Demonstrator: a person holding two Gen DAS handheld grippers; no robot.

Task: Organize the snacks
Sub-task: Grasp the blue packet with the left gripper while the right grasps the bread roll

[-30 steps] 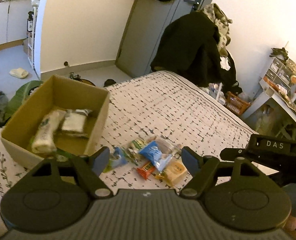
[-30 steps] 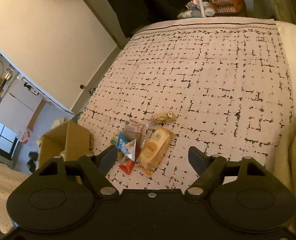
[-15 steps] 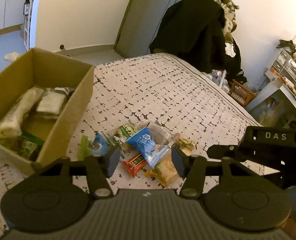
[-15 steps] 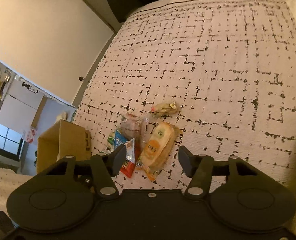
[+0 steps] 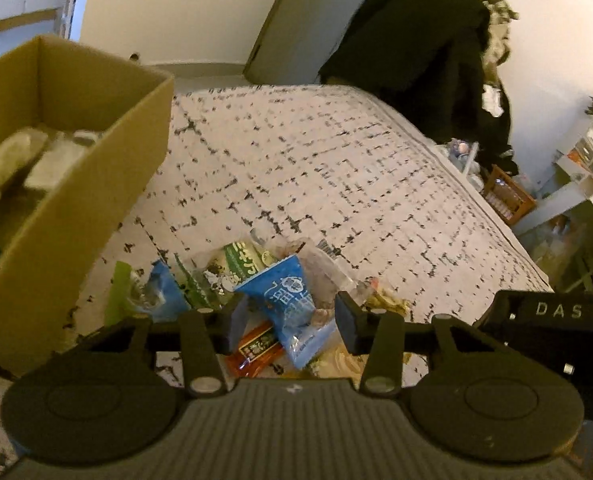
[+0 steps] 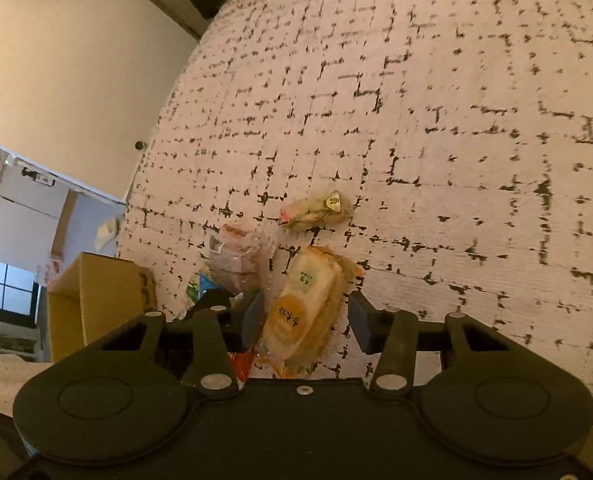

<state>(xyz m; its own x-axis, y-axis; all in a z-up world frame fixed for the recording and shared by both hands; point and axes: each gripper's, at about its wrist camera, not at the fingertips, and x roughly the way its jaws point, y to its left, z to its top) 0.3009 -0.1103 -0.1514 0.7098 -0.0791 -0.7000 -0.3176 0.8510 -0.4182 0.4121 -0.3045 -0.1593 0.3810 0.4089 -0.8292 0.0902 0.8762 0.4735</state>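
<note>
Both jaws narrowed (only left view shows box point(image 5: 76, 184) contents).

cardboard box point(image 5: 68, 216): 1 | loose snack packets point(image 5: 292, 304): about 8 | bed point(image 5: 336, 168): 1

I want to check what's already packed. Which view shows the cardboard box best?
The left wrist view: the cardboard box stands close, its open top showing blurred packets inside. The right wrist view shows only the outside of the box, low at the left edge, its contents hidden.
</note>
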